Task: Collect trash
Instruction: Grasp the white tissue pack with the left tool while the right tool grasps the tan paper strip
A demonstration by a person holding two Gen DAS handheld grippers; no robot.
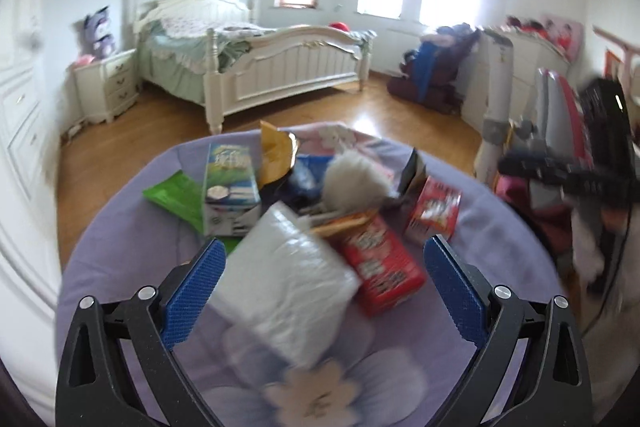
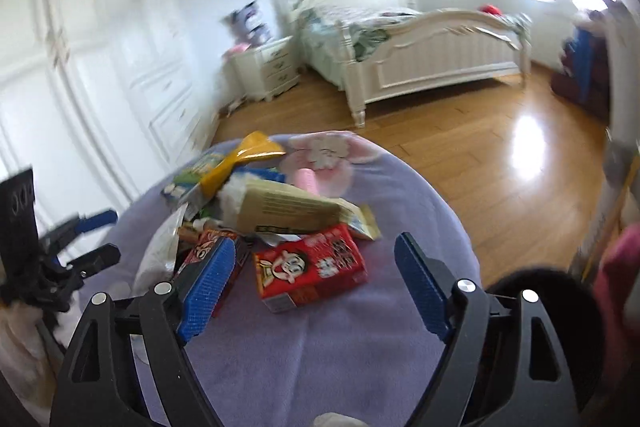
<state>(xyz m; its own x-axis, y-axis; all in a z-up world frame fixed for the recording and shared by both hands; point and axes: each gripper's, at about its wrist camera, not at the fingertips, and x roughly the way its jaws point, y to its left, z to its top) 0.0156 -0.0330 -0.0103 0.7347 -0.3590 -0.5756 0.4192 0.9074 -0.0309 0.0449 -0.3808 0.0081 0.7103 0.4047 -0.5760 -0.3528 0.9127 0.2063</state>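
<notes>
Hovering wide open and empty, the left hand-held gripper (image 1: 320, 287) is framing a white plastic-wrapped packet (image 1: 286, 277) on the lilac cloth-covered surface (image 1: 132, 251), its long axis running diagonally; the right hand-held gripper (image 2: 314, 285), also open, is facing a red cartoon-printed carton (image 2: 310, 269).

trash pile (image 1: 304, 211) crowds the cloth's (image 2: 360, 347) middle; near edge bare.

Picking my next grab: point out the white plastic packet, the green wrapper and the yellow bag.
white plastic packet (image 1: 286, 269), left wrist view, middle of its crinkled top.
green wrapper (image 1: 178, 197), left wrist view, flat middle.
yellow bag (image 2: 244, 157), right wrist view, its pinched middle.
</notes>
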